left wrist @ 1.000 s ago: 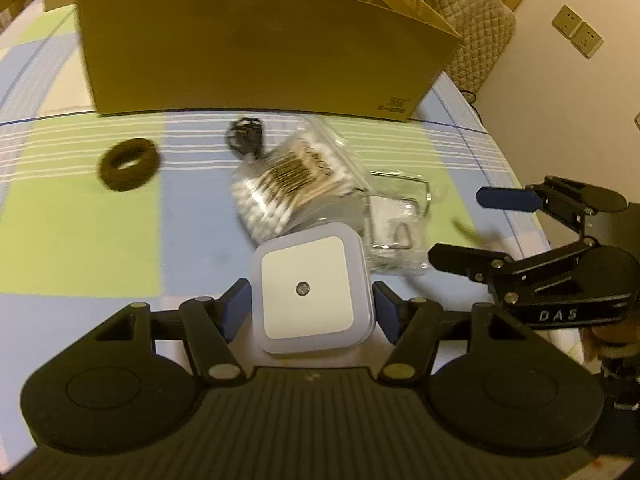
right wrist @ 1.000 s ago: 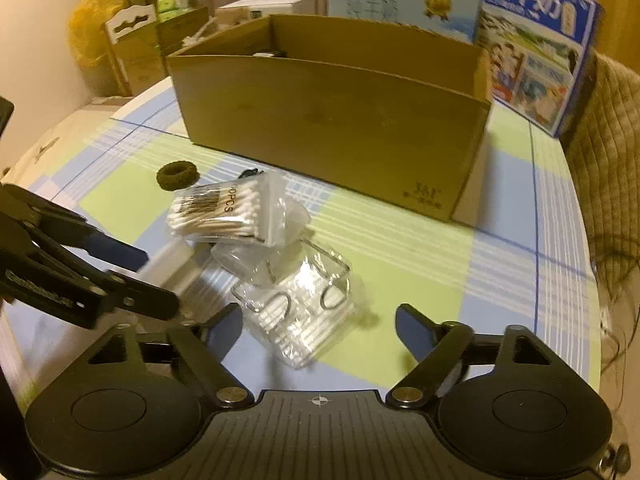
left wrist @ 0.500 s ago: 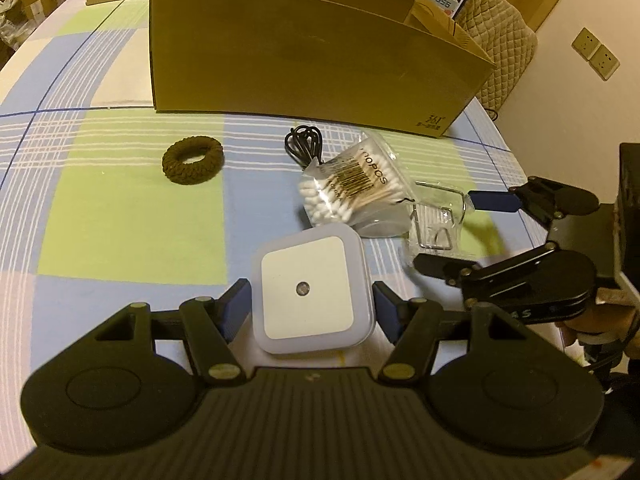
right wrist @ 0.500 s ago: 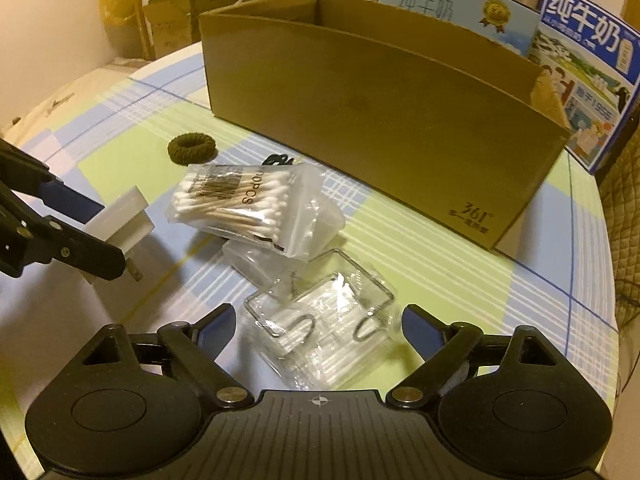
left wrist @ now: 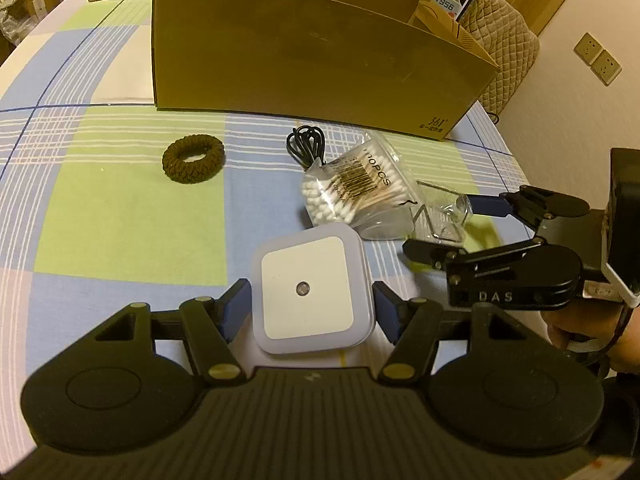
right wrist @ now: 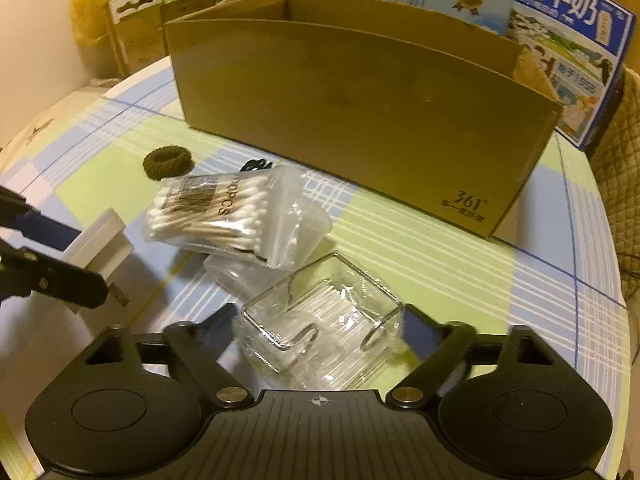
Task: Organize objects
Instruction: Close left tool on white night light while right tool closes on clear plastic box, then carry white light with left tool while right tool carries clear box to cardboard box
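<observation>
While the brown hair tie (left wrist: 193, 159) is lying alone at the left on the checked counter (left wrist: 120, 220), well apart from the other things, the left claw (left wrist: 311, 314) is gripping a white square night light (left wrist: 310, 289), its blue pads (left wrist: 236, 312) pressing against the light's two sides. In the right wrist view the same light (right wrist: 102, 246) is showing its metal plug prongs pointing down, and it is being held above the counter. Just beyond it, a black coiled cable (left wrist: 306, 145) is sitting beside a clear bag of cotton swabs (left wrist: 354, 192), which is leaning on a small clear plastic lid or case beneath it. Further right, the right claw (right wrist: 320, 332) is standing around a clear plastic box of swabs (right wrist: 324, 336); its jaws have just been closing, and the box is filling the gap between them, though I cannot tell whether the pads are already pressing on its walls. A person's hand (left wrist: 592, 332) is holding that claw at the right edge. Behind everything, an open cardboard box (left wrist: 312, 60) is standing along the far side of the counter, with blue milk cartons (right wrist: 568, 52) rising behind its right end
</observation>
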Tool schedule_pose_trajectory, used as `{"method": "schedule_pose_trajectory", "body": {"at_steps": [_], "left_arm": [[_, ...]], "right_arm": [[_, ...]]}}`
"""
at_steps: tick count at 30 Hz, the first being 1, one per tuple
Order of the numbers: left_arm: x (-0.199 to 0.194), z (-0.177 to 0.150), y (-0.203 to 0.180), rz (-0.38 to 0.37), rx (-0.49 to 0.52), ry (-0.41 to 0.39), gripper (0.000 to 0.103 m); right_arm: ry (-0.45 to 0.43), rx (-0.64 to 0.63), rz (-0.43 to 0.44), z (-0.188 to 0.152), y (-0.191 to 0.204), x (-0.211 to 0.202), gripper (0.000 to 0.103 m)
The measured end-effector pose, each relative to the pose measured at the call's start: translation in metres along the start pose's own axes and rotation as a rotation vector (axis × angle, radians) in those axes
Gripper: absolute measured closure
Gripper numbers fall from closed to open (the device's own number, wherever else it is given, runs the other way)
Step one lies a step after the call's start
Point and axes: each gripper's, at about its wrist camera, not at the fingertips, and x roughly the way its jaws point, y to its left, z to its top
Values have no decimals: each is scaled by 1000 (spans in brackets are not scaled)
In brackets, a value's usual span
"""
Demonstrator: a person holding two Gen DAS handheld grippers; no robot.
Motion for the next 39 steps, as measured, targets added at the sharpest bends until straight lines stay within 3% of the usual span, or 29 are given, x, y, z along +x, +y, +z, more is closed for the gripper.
{"method": "schedule_pose_trajectory", "body": {"at_steps": [6, 25, 39], "left_arm": [[-4, 1, -1, 8, -1, -9, 42], [-69, 3, -7, 26, 9, -119, 42], [-121, -6, -13, 36, 16, -194, 42]], "right_arm": [[-7, 33, -13, 3, 4, -9, 35], [-113, 131, -86, 9, 40, -96, 35], [-182, 124, -98, 20, 68, -151, 35]]}}
